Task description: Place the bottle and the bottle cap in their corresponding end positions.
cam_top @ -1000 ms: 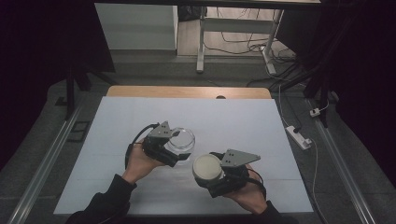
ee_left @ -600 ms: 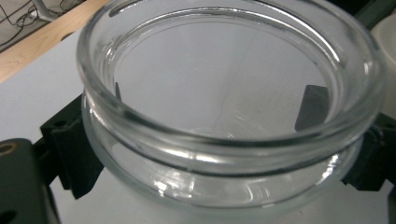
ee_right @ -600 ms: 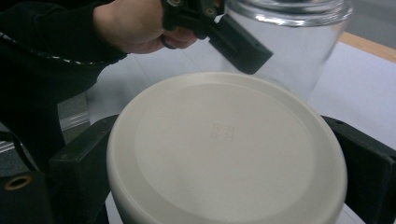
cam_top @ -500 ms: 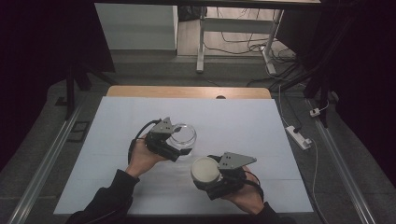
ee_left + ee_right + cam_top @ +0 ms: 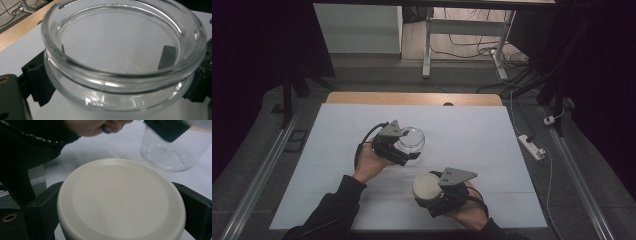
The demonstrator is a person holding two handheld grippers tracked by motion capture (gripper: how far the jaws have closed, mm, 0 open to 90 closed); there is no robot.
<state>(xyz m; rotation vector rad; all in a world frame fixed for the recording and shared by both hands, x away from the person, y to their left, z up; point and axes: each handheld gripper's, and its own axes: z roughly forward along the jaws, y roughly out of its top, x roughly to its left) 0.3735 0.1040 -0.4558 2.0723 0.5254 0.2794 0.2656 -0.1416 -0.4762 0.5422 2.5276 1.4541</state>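
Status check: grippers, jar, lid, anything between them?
Left gripper shut on jar. Right gripper shut on lid. Lid off, apart from jar. Nothing between them.

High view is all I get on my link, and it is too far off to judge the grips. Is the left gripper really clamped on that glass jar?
Observer: Yes. In the left gripper view the black jaws press both sides of the glass jar, just under its thick rim.
Operator: Anything inside the jar?
Observer: It looks empty; the white table shows straight through the glass.
Operator: And the cream lid on the right?
Observer: The right gripper view shows the cream lid squeezed between both jaws, flat face up, with a small embossed mark at its centre.
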